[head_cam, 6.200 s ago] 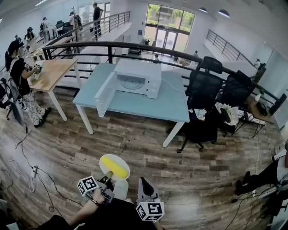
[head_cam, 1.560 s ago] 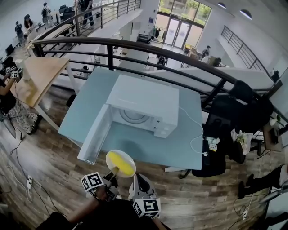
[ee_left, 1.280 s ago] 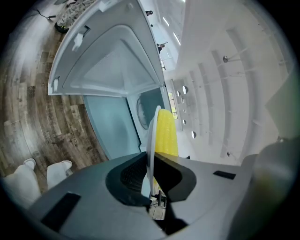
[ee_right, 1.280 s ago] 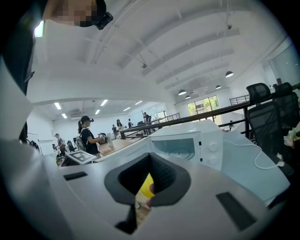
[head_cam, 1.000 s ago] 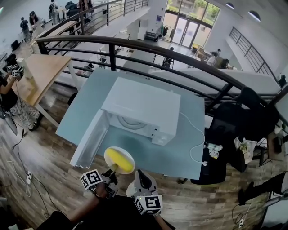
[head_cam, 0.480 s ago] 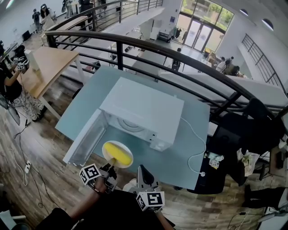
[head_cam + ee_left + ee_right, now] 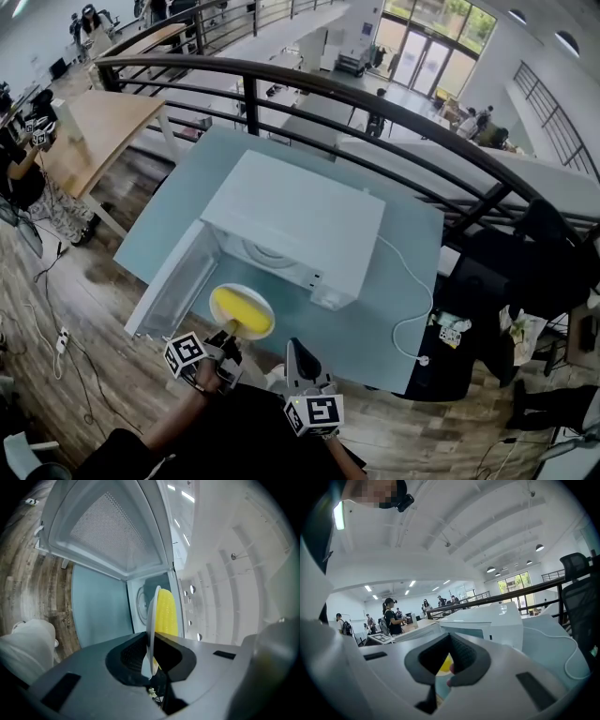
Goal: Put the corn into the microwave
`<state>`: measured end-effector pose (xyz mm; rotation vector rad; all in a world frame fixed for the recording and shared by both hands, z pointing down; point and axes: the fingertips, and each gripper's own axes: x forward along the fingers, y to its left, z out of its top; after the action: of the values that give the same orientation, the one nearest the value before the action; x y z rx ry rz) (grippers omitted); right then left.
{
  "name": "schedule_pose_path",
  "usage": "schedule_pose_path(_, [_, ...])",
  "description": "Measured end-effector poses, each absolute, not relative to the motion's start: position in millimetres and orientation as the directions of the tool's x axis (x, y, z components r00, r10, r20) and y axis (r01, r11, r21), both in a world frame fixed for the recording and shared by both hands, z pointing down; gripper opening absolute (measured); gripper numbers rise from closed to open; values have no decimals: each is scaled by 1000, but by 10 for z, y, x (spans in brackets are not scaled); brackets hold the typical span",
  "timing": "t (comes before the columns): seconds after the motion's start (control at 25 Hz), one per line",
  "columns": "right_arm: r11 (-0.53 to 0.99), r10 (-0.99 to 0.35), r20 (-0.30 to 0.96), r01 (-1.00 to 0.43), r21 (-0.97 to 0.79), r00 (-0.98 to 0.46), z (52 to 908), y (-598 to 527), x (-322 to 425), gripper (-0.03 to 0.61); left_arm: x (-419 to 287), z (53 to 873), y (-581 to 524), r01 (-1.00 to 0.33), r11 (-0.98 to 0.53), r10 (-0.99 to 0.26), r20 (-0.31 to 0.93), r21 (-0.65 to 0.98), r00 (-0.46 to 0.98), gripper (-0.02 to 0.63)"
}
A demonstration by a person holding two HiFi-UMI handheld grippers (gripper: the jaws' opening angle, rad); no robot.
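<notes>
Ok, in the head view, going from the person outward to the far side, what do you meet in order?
left gripper → plate it grips, carrying the corn → microwave → railing

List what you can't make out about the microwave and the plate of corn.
- Microwave interior: head view, hidden under its own roof.
- Part of that interior: left gripper view, the plate and corn block it.
- Control panel markings: head view, too small.
</notes>
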<state>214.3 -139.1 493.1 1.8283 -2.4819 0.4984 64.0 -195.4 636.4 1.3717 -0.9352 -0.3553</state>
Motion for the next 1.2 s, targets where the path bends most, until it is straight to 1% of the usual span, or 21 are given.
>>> schedule_pose_path(0.28, [254, -921, 233, -934, -251, -313, 5047, -1425, 2200, 9, 756, 6450, -2146, -305, 211, -709, 360, 929, 607, 28])
schedule_pose_path(0.6, [296, -896, 269, -927, -230, -353, 5154, -1545, 2001, 9, 817, 6597, -2339, -302, 233, -697, 375, 924, 611, 28])
schedule_pose_path(0.92, [266, -897, 296, -936, -229, -328, 5216, -1729, 2078, 9, 914, 6788, -2545, -311, 248, -673, 394, 918, 626, 28])
schedule_pose_path(1.2, [295, -886, 306, -933, -206, -347, 5244, -1900, 2007, 9, 988, 6901, -2717, -295, 268, -665, 398, 917, 632, 28])
